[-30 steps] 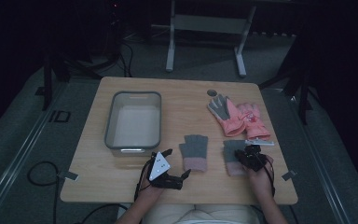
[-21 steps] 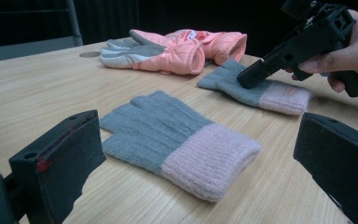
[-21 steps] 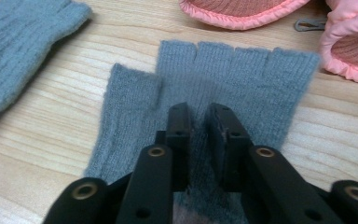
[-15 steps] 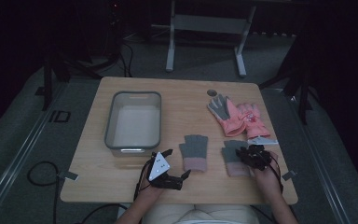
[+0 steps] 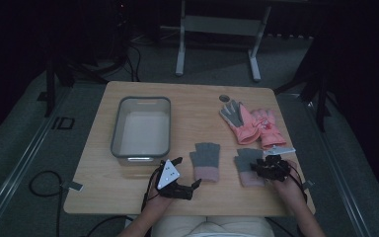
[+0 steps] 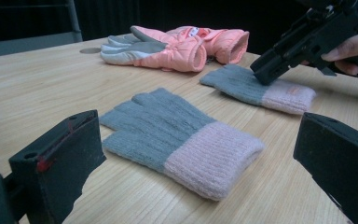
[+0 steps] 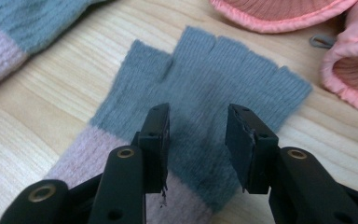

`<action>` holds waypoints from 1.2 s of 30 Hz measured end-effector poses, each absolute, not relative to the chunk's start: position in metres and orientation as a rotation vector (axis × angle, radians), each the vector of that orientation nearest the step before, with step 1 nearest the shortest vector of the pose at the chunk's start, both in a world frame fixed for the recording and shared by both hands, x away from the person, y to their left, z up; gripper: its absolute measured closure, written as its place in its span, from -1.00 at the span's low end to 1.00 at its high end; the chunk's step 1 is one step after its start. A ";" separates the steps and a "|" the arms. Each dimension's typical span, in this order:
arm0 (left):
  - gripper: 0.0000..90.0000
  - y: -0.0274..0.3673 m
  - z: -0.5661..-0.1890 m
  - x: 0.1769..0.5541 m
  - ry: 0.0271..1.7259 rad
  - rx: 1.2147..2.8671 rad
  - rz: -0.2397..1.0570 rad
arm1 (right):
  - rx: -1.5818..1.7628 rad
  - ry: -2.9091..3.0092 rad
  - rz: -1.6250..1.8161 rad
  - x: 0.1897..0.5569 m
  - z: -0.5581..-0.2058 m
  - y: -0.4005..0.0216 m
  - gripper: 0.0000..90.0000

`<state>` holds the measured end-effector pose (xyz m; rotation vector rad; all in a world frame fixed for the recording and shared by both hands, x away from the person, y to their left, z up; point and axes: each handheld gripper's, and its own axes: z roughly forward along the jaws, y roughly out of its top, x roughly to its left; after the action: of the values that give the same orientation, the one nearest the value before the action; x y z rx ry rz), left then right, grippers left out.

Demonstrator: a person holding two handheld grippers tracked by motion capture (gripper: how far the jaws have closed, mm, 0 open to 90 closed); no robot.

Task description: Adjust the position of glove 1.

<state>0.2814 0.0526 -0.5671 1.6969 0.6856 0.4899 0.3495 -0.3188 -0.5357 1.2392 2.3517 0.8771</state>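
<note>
Two grey knit gloves with pink cuffs lie flat near the table's front edge. My left gripper rests just left of the nearer glove, jaws wide open and empty. In the left gripper view that glove lies ahead of the gripper, between its spread jaws. My right gripper points down on the other knit glove. Its gripper is open, the jaws standing over the glove's grey palm near the cuff. The left gripper view shows the right gripper's tip against that glove.
A pair of pink padded gloves with grey palms lies behind the knit ones at the right. A grey plastic bin stands at the table's left centre. A round hole sits in the tabletop near the back.
My right gripper has shifted slightly right over the right knit glove. The left gripper and the gloves have stayed put.
</note>
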 end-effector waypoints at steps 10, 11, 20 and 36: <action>-0.99 0.051 -0.567 0.278 0.674 1.703 0.547 | 1.226 2.368 0.854 0.350 -0.543 -0.318 0.64; -0.99 0.050 -0.567 0.277 0.668 1.709 0.550 | 1.229 2.366 0.849 0.350 -0.543 -0.317 0.70; -0.99 0.054 -0.568 0.277 0.677 1.670 0.542 | 1.329 2.314 0.839 0.349 -0.536 -0.312 0.88; -0.99 0.055 -0.568 0.277 0.680 1.665 0.549 | 1.249 2.201 1.138 0.351 -0.453 -0.269 0.89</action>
<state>0.2775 0.0549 -0.5680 1.6649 0.6805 0.5487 0.3510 -0.2690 -0.4534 1.2487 2.2006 1.1384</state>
